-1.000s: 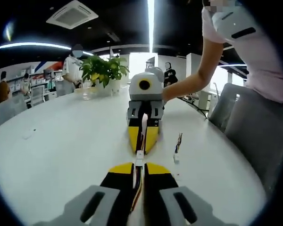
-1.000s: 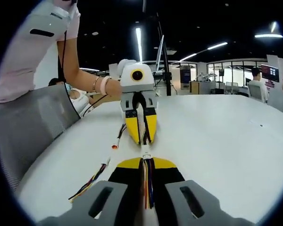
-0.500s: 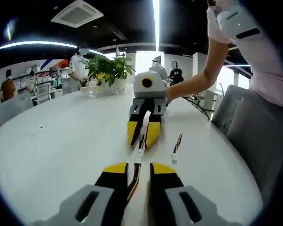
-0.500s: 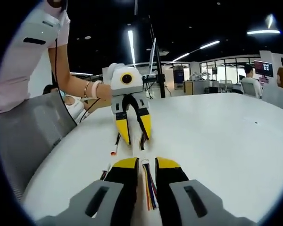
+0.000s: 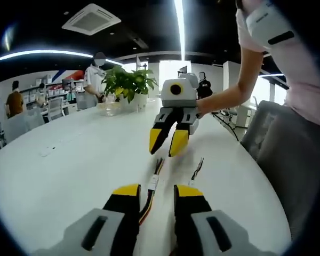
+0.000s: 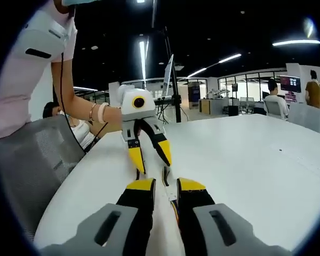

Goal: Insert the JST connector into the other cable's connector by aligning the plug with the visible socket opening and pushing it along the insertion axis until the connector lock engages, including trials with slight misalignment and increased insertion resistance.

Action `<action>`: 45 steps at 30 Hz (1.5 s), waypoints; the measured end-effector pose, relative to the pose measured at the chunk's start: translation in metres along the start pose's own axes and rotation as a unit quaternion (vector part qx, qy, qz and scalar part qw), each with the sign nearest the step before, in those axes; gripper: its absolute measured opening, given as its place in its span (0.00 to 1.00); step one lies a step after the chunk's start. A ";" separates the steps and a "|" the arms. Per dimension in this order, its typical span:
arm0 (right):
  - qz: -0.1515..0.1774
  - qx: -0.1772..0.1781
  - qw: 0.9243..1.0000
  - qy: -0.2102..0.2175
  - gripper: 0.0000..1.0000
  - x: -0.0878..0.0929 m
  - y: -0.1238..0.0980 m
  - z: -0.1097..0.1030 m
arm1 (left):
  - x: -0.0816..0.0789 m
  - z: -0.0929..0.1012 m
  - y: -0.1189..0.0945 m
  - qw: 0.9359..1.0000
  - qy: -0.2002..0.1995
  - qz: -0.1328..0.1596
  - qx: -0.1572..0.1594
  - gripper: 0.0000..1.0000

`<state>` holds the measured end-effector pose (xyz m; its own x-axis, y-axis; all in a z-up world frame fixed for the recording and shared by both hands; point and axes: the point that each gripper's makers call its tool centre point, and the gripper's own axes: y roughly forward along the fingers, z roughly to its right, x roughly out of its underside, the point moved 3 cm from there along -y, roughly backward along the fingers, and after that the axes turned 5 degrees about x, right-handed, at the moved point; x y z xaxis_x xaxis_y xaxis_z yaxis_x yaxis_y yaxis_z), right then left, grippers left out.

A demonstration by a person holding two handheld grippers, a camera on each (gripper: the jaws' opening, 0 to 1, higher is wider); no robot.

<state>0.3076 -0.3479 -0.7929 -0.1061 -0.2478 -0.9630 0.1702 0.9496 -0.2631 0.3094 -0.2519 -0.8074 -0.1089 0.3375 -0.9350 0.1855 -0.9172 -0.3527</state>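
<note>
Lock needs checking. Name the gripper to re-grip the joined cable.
Left, probably: the joined cable lies between the open left gripper tips; the right gripper hangs open, raised off the table.

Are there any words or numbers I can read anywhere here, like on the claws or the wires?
None can be read.
Left claw and right claw: plain yellow, black and grey, no letters.
Joined cable on the white table: no readable marking.
Screen far across the room: lit, too small and blurred to read.
</note>
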 end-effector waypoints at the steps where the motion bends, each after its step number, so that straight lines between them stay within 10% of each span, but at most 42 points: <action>1: -0.001 -0.001 1.000 0.001 0.17 0.001 0.000 -0.002 | 0.001 0.001 0.000 1.000 0.000 0.000 0.002 0.18; 45: -0.030 -0.021 0.999 -0.021 0.05 0.047 0.004 -0.045 | 0.031 0.042 -0.005 1.000 -0.022 -0.017 -0.008 0.15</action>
<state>0.2592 -0.3473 -0.8367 -0.0735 -0.3108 -0.9476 0.1237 0.9400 -0.3179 0.2645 -0.2458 -0.8333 -0.1587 0.3579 -0.9202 0.1963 -0.9019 -0.3847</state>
